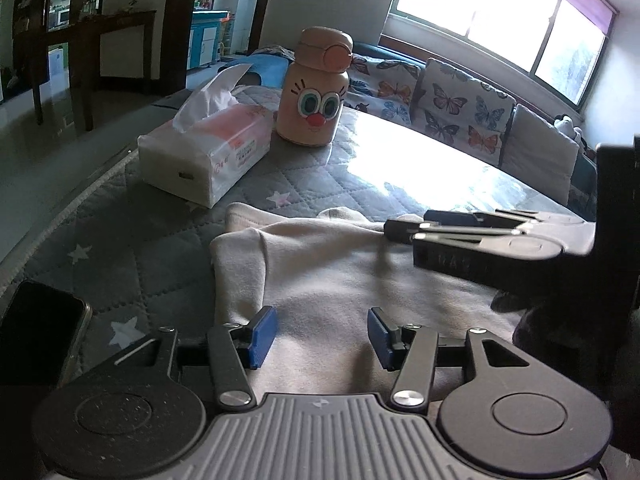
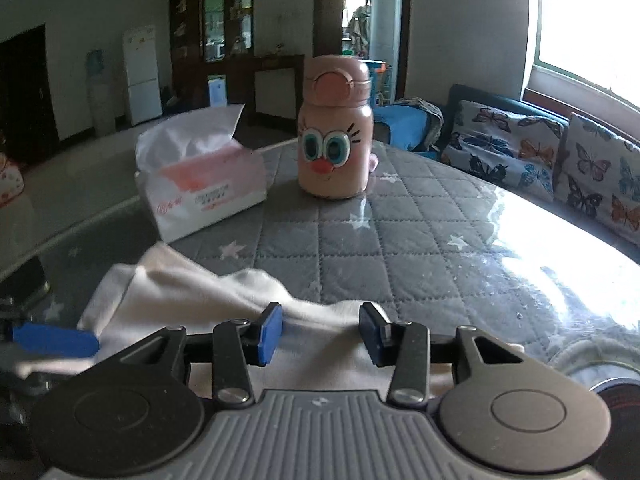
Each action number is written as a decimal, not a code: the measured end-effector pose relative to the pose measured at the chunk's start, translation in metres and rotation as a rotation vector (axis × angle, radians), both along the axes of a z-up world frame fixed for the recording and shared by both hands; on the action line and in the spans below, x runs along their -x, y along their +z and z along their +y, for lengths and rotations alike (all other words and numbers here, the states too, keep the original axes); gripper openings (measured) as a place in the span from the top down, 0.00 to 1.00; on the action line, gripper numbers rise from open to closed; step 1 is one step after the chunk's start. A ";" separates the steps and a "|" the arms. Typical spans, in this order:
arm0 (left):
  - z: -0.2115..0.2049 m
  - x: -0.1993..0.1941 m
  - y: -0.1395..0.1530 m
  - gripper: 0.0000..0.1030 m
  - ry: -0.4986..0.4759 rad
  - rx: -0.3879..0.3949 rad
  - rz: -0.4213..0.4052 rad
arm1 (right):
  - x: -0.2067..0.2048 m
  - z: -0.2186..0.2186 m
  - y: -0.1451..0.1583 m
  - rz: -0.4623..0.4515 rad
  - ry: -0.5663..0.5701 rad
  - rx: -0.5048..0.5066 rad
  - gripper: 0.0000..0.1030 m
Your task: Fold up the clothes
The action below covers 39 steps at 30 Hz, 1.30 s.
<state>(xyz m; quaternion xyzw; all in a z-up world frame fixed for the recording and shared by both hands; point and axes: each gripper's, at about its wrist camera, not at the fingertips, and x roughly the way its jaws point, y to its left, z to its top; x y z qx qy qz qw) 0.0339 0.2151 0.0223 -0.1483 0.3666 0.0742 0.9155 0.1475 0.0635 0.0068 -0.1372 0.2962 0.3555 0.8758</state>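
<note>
Quilted grey table (image 2: pixel 400 240), centre frame: cream garment (image 1: pixel 340 276) partly folded, soft, light, limp; pinch at hem corners. Left gripper (image 1: pixel 322 336) and right gripper (image 2: pixel 320 334) jaws apart, empty.

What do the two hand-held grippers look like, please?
Both look alike. The left hand-held gripper and the right hand-held gripper each have blue pads on black metal link arms with silver screws, round black discs at both sides, and a grey ribbed body.

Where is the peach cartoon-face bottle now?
In both wrist views the peach cartoon-face bottle stands upright on the grey quilted table cover, just right of the tissue pack.
</note>
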 end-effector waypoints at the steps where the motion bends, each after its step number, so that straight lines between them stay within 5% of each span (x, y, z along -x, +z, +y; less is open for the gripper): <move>1: 0.000 0.000 0.001 0.46 0.002 0.000 0.001 | 0.002 -0.002 0.002 0.000 0.000 -0.002 0.57; 7: -0.003 0.009 0.003 0.27 0.017 -0.025 0.007 | 0.012 -0.015 0.015 -0.001 -0.001 -0.016 0.40; 22: -0.017 0.052 0.008 0.00 0.087 -0.111 -0.014 | 0.070 -0.052 0.021 0.007 0.005 -0.012 0.01; 39: -0.035 0.086 0.000 0.00 0.103 -0.148 0.004 | 0.107 -0.075 0.007 0.039 -0.049 -0.015 0.00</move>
